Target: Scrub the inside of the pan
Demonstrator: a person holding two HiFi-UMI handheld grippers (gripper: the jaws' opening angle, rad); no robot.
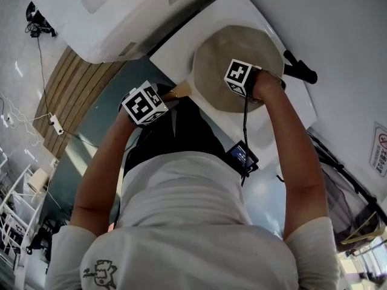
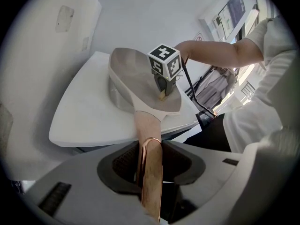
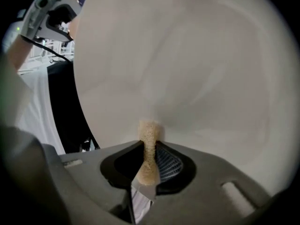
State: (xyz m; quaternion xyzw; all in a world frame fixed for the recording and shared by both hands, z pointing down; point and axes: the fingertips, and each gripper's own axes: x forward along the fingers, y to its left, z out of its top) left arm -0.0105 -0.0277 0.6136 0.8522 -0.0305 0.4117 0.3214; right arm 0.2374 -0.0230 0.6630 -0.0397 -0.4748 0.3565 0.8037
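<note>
A beige pan rests on the white table, its pale inside filling the right gripper view. My left gripper is shut on the pan's wooden, copper-edged handle near the table's front edge. My right gripper is shut on a tan sponge; the sponge's tip touches the pan's inner surface. From the left gripper view the right gripper stands over the pan's near part, below its marker cube.
A black object lies on the table right of the pan. A white cabinet stands beyond the table. A black device hangs at the person's waist, and a cable runs from the right gripper.
</note>
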